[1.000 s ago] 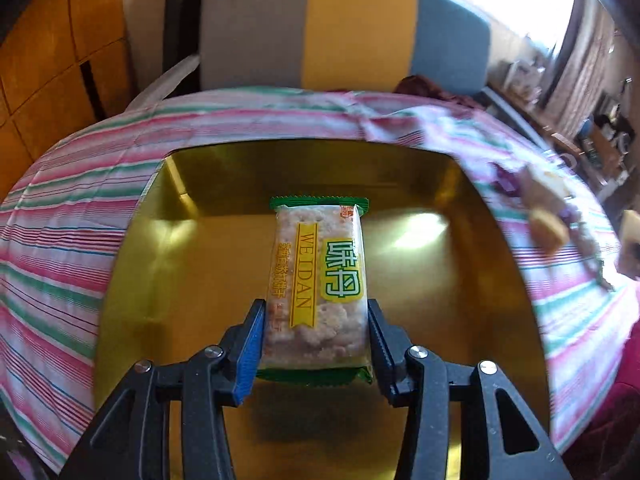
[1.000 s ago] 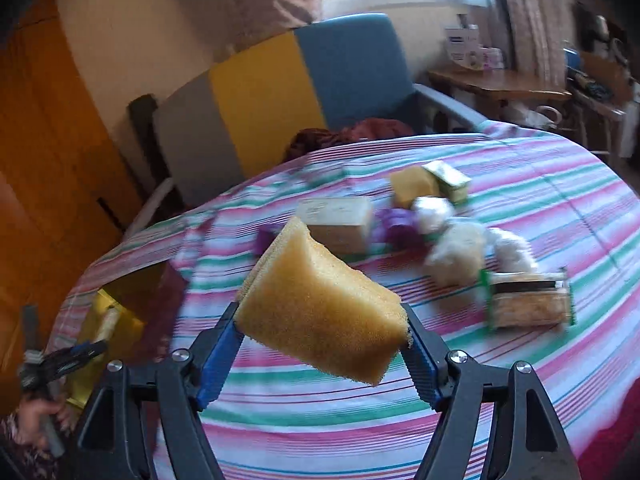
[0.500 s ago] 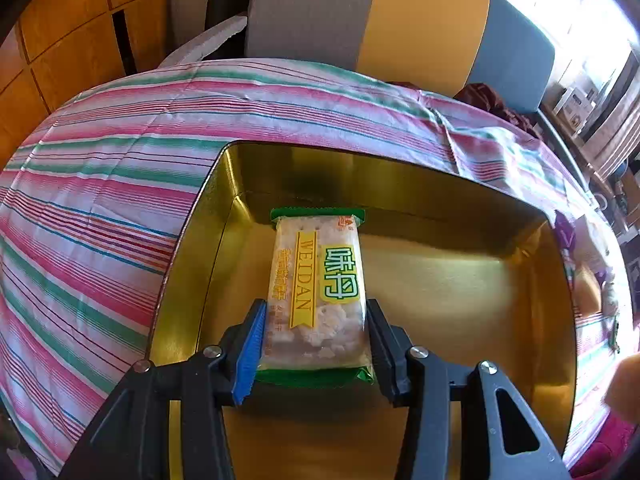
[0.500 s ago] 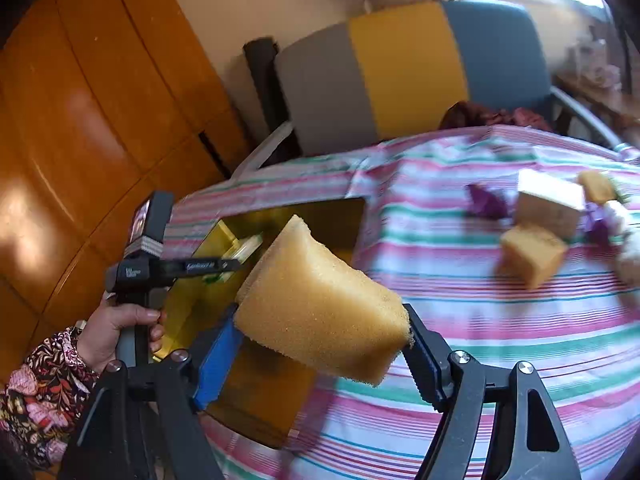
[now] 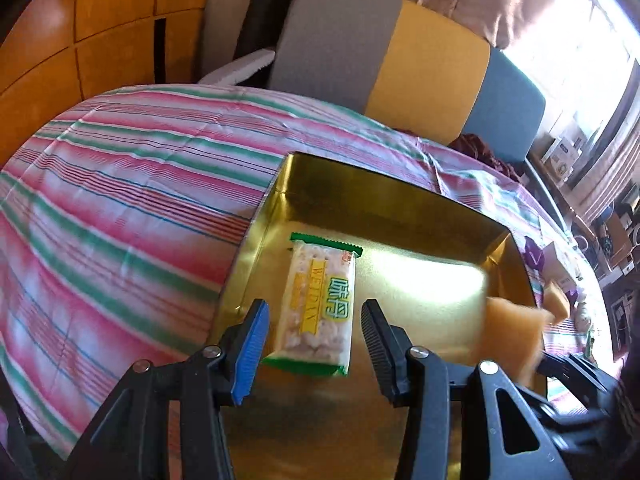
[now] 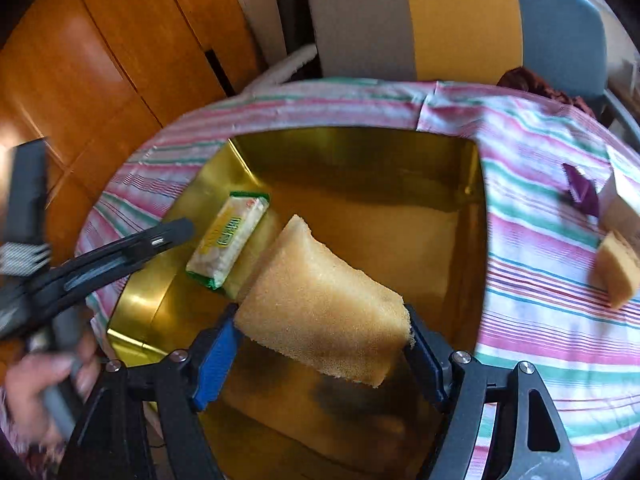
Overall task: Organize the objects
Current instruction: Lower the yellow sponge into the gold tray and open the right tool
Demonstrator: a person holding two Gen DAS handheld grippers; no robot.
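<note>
A green and white snack packet (image 5: 320,304) lies flat in the gold tin tray (image 5: 400,200), near its left wall. My left gripper (image 5: 316,344) is open, its fingers standing clear on either side of the packet. The packet (image 6: 228,236) and tray (image 6: 360,144) also show in the right wrist view. My right gripper (image 6: 320,344) is shut on a yellow sponge (image 6: 324,300) and holds it above the tray's middle. The sponge also shows in the left wrist view (image 5: 512,328), at the right.
The tray sits on a striped tablecloth (image 5: 120,208). More sponges (image 6: 618,276), a box (image 6: 620,204) and a purple wrapper (image 6: 582,192) lie on the cloth to the right. A grey, yellow and blue chair (image 5: 400,64) stands behind the table.
My left gripper has opened and let the snack packet go in the tray, then drawn back left. My right gripper has carried the sponge from the table's right side to above the tray.
</note>
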